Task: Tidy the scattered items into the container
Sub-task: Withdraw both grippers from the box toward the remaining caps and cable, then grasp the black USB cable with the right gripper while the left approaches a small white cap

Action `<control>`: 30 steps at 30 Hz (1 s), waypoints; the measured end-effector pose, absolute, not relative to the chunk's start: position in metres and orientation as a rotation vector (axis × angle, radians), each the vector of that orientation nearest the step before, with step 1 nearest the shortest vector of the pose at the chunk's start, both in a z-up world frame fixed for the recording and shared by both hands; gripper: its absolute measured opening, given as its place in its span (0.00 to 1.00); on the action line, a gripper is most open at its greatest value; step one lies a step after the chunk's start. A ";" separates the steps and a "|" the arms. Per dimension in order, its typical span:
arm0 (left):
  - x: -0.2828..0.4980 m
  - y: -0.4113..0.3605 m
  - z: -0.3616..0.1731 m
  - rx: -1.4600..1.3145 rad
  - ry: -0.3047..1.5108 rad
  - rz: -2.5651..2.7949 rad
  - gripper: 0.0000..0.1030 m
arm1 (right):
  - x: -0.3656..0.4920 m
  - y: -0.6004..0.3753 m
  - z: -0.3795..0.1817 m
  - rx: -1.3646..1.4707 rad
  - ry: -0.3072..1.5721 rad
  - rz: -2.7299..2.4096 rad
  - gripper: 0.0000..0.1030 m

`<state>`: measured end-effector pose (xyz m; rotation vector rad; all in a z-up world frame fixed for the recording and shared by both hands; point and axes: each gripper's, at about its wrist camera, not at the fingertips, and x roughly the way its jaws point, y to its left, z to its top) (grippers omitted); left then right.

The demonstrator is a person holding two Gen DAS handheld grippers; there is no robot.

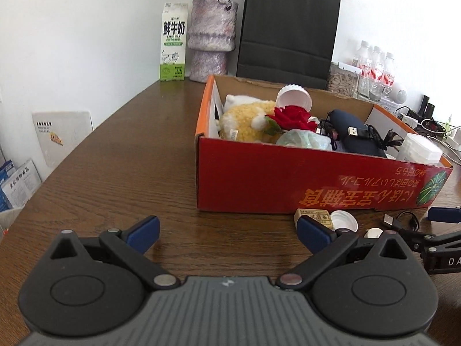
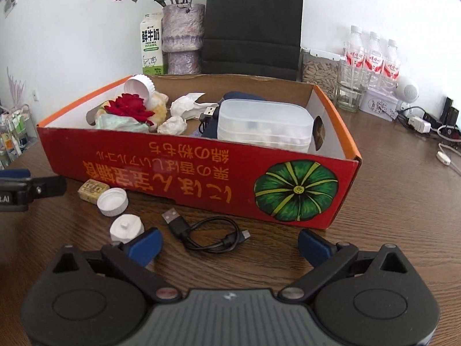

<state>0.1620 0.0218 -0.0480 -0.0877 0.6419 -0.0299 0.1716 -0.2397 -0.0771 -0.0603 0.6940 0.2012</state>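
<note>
a: so, where do both grippers stand?
b: the left gripper (image 1: 227, 235) sits at the bottom of its view, blue pads spread wide with bare wooden table (image 1: 115, 173) between them. the right gripper (image 2: 229, 245) is likewise wide apart and holds nothing; a coiled black usb cable (image 2: 207, 232) lies on the table just above the gap between its pads.

a: and the container?
b: the red cardboard box (image 2: 201, 173) with the green pumpkin print fills the middle of the right wrist view. inside it, at upper left, a yellow plush toy (image 1: 247, 121), a red artificial rose (image 2: 129, 106) and a white jar lid (image 2: 139, 85) leaning on them; crumpled tissues (image 2: 184, 106) in the centre; a translucent plastic tub (image 2: 263, 125) toward the right, with a dark blue pouch (image 1: 354, 135) behind it.

a: what lies outside?
b: in the lower left of the right wrist view, close to the box's front wall: a small yellowish packet (image 2: 92, 191), a white bottle cap (image 2: 112, 201) touching it or nearly so, hard to tell, and below that a white knobbed stopper (image 2: 126, 227) just beside the right gripper's left pad.
</note>
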 end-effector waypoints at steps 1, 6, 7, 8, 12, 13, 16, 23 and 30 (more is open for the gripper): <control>0.163 0.022 -0.049 -0.092 0.650 -0.029 1.00 | 0.172 -0.239 -0.077 -0.060 0.691 0.198 0.97; 0.164 0.021 -0.049 -0.087 0.661 -0.029 1.00 | 0.165 -0.239 -0.073 -0.050 0.646 0.225 0.56; 0.164 0.021 -0.050 -0.085 0.662 -0.028 1.00 | 0.164 -0.240 -0.073 -0.043 0.640 0.239 0.42; 0.165 0.021 -0.050 -0.084 0.664 -0.027 1.00 | 0.163 -0.240 -0.072 -0.033 0.637 0.258 0.39; 0.166 0.020 -0.050 -0.076 0.668 -0.022 1.00 | 0.161 -0.242 -0.069 -0.015 0.629 0.286 0.14; 0.166 0.019 -0.050 -0.073 0.669 -0.020 1.00 | 0.160 -0.242 -0.069 -0.014 0.628 0.291 0.14; 0.166 0.018 -0.050 -0.063 0.673 -0.012 1.00 | 0.157 -0.241 -0.068 -0.018 0.616 0.302 0.14; 0.167 0.014 -0.051 -0.043 0.680 0.006 1.00 | 0.152 -0.245 -0.065 -0.005 0.586 0.302 0.14; 0.164 0.001 -0.049 -0.022 0.663 -0.011 1.00 | 0.149 -0.251 -0.063 0.013 0.566 0.292 0.14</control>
